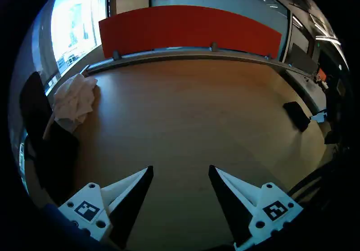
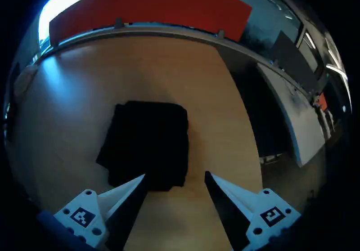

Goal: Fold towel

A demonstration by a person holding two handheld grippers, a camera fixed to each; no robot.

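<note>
Fingers of the left gripper and the right gripper stand spread, holding nothing. A dark towel lies flat, seemingly folded, on the wooden table just ahead of the right gripper; a crumpled white towel sits well apart at the table's edge. Either should be light and limp: pinch corners, expect sagging.

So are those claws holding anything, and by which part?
Nothing is held. The left gripper and right gripper are both open; the dark towel lies free on the table before the right one.
</note>
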